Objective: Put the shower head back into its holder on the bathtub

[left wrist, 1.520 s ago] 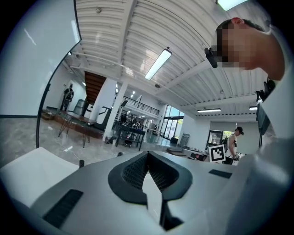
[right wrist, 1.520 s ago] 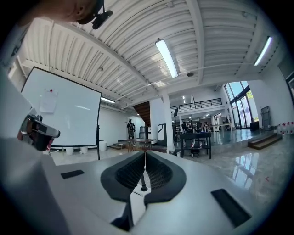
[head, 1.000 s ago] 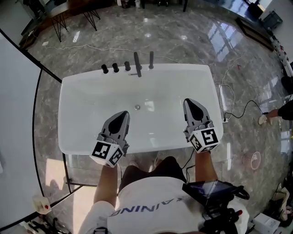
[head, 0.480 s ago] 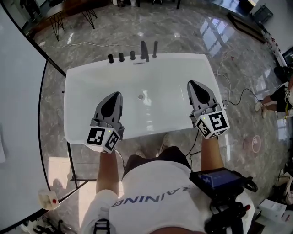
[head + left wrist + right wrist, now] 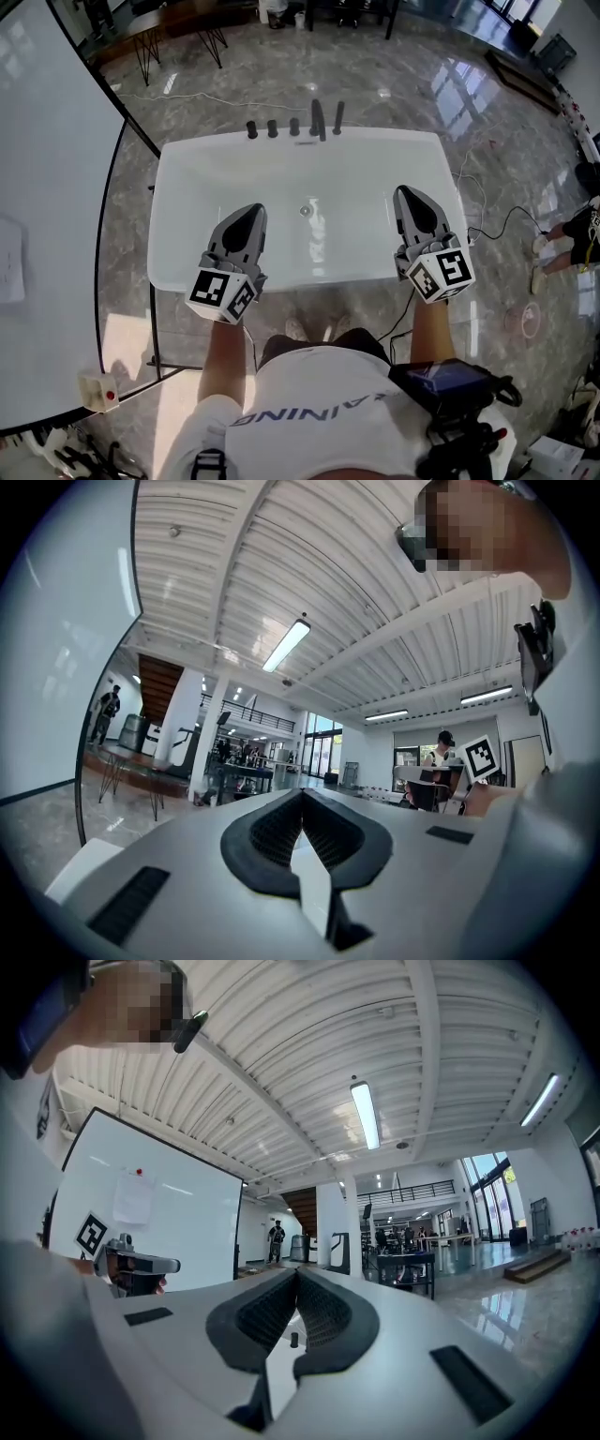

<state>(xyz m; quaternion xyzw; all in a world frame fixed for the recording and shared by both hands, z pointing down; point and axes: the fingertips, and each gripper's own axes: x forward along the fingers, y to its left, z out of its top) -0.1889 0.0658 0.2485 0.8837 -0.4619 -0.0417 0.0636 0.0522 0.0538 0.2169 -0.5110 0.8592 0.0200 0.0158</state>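
A white bathtub (image 5: 187, 169) lies below me in the head view. A row of black fittings stands on its far rim: three low knobs (image 5: 272, 127), a spout (image 5: 317, 119) and a slim upright rod (image 5: 338, 116) that may be the shower head; I cannot tell for certain. My left gripper (image 5: 253, 211) hovers over the tub's near left part, shut with nothing in it (image 5: 302, 794). My right gripper (image 5: 405, 192) hovers over the near right part, also shut and empty (image 5: 296, 1274). Both point level, away from me, far short of the fittings.
A large whiteboard (image 5: 47, 187) on a black frame stands close to the tub's left side. Cables (image 5: 497, 220) trail on the marble floor to the right, where a person (image 5: 577, 234) stands. A drain (image 5: 305, 211) sits mid-tub. Black-legged tables (image 5: 178, 33) stand beyond.
Both grippers have risen and shifted a little over the tub's near side, still shut and empty. The head view has swung, so the tub now sits further right in it.
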